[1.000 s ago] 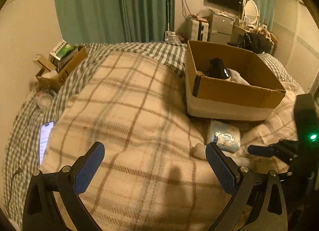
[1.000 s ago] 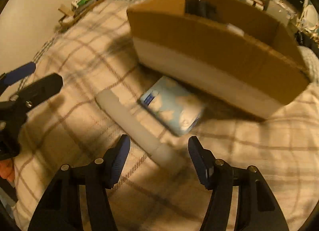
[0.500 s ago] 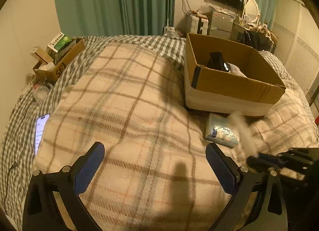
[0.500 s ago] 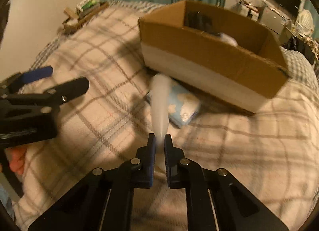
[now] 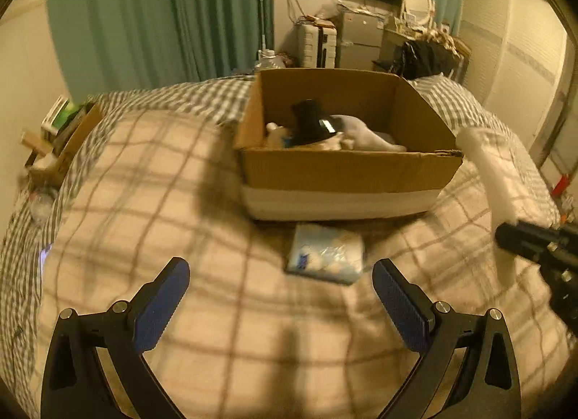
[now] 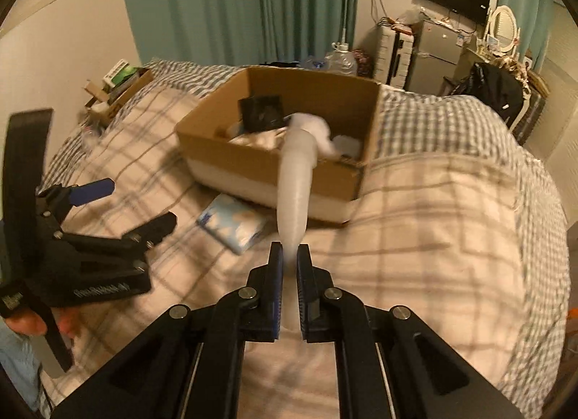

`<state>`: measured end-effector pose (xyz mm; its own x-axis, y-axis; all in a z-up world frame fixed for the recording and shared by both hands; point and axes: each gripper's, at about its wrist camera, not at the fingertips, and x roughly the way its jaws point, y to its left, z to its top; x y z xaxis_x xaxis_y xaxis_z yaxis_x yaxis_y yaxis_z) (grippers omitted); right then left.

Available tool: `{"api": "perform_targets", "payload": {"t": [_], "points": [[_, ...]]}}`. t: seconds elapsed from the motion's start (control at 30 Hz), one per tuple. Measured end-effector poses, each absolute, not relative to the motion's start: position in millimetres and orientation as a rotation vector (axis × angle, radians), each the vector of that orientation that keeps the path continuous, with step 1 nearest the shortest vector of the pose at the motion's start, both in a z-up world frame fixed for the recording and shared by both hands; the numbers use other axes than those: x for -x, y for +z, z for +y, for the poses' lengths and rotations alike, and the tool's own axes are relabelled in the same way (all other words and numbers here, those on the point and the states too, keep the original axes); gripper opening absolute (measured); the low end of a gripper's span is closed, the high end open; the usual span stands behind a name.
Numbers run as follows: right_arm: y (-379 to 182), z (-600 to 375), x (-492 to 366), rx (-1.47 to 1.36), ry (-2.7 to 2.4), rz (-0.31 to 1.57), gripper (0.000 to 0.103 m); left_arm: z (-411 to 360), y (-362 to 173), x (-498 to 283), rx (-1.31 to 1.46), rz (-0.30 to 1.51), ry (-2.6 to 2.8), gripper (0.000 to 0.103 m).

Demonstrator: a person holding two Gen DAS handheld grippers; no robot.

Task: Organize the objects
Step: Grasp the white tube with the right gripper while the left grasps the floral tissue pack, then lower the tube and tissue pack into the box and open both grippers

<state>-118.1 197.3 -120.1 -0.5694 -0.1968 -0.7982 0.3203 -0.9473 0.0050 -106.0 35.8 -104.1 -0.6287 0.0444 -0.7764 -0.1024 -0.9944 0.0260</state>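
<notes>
Inside, the cardboard box (image 5: pixel 346 173) holds a black object (image 5: pixel 310 126) and white cloths (image 5: pixel 365 137); right gripper (image 6: pixel 288 256) clenches a white tube (image 6: pixel 296 184); left gripper (image 5: pixel 281 296) fingers released.

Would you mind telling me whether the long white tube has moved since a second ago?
Yes. The white tube lay on the blanket beside the tissue pack; now the right gripper, shut on it, holds it raised toward the cardboard box.
</notes>
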Motion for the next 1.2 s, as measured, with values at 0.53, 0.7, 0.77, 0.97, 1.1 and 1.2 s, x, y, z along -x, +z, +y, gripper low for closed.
{"api": "perform_targets", "payload": {"t": [0.53, 0.7, 0.77, 0.97, 1.1, 1.2], "points": [[-171.6, 213.5, 156.6, -1.388, -2.461, 0.060, 0.007, 78.0, -178.7, 168.3, 1.562, 0.197, 2.604, 0.103], [-175.1, 210.7, 157.1, -1.391, -2.452, 0.066, 0.007, 84.2, -191.3, 172.1, 1.593, 0.212, 2.535, 0.083], [-175.0, 210.1, 156.4, -1.389, -2.454, 0.069, 0.007, 81.7, -192.4, 171.2, 1.600, 0.188, 2.518, 0.076], [-167.1, 210.1, 150.5, -1.370, -2.488, 0.084, 0.007, 76.9, -168.3, 149.1, 1.505, 0.156, 2.546, 0.075], [-154.3, 209.7, 140.9, -1.344, -2.527, 0.103, 0.007, 71.0, -140.5, 128.1, 1.427, 0.112, 2.570, 0.075], [-142.8, 209.5, 133.3, -1.322, -2.550, 0.112, 0.006, 64.1, -114.6, 111.6, 1.357, 0.080, 2.607, 0.075]]}}
